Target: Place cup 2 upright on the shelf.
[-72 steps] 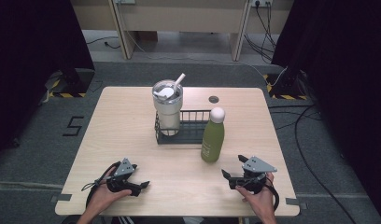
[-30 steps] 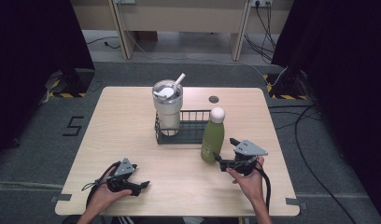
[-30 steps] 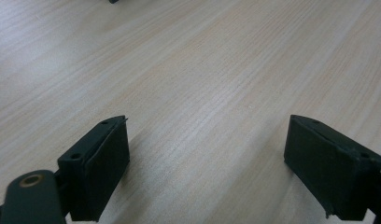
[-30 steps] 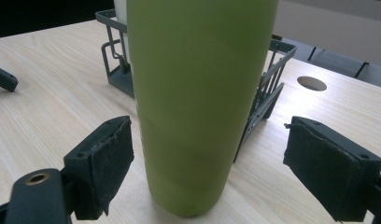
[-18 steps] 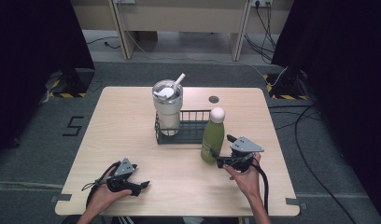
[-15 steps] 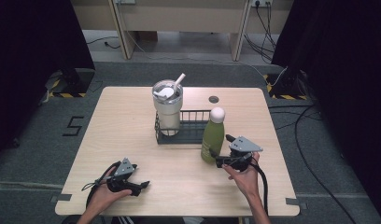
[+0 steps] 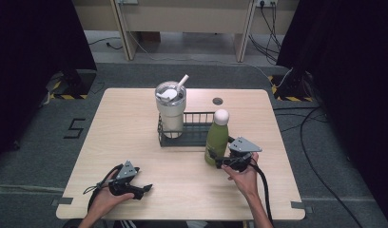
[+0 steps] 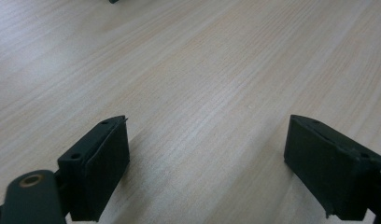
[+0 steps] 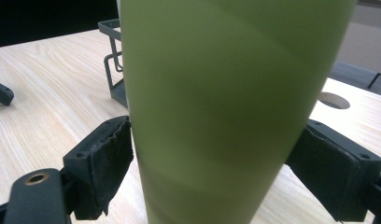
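A green bottle [image 7: 217, 141] with a white cap stands upright on the table, just in front of a black wire basket [image 7: 196, 133]. My right gripper [image 7: 215, 158] reaches in from the right and its jaws stand either side of the bottle's lower body. In the right gripper view the green bottle [image 9: 226, 112] takes up the whole gap between the pads [image 9: 107, 163], with hardly any space left; no squeeze shows. A steel tumbler [image 7: 171, 110] with a lid and straw stands in the basket's left end. My left gripper [image 7: 140, 189] rests open on the table near the front edge, nothing between its jaws.
The light wooden table [image 7: 130, 128] has a small round hole [image 7: 217, 101] at the back. A cable trails from each gripper towards the person. Dark curtains and floor cables surround the table.
My right gripper has moved left and a little away from the person, from the front right of the table up to the bottle. The bottle, the basket and the left gripper have stayed put.
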{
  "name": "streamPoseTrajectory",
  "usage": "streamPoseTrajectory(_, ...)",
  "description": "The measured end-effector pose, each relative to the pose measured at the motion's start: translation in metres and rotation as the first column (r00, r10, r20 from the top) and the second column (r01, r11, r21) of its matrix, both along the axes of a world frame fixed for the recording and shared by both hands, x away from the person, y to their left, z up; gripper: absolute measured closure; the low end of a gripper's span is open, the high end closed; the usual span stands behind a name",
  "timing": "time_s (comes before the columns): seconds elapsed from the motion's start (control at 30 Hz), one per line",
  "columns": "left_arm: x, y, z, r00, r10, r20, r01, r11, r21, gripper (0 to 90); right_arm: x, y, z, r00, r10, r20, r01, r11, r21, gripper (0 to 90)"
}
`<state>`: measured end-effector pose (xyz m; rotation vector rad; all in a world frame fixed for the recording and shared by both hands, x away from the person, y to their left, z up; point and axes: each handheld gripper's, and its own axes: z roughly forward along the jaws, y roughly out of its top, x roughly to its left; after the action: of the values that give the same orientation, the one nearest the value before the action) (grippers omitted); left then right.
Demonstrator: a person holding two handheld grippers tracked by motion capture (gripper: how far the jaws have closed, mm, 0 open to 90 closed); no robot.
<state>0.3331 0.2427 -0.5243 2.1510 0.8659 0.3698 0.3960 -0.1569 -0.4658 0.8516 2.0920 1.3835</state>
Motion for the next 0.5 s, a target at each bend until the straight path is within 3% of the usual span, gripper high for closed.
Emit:
streamPoseTrajectory(0.27, 0.0, 0.0, 0.0, 1.0, 0.0, 0.0, 0.0, 1.0, 0.0, 13.5, 0.007, 0.006, -0.003, 0.9999, 0.011, 0.009, -0.011, 1.0, 0.029, 15.1)
streamPoseTrajectory(0.5, 0.0, 0.0, 0.0, 1.0, 0.0, 0.0, 0.0, 1.0, 0.0, 13.5, 0.012, 0.012, -0.002, 0.9997, 0.016, 0.021, -0.016, 1.0, 0.023, 16.1)
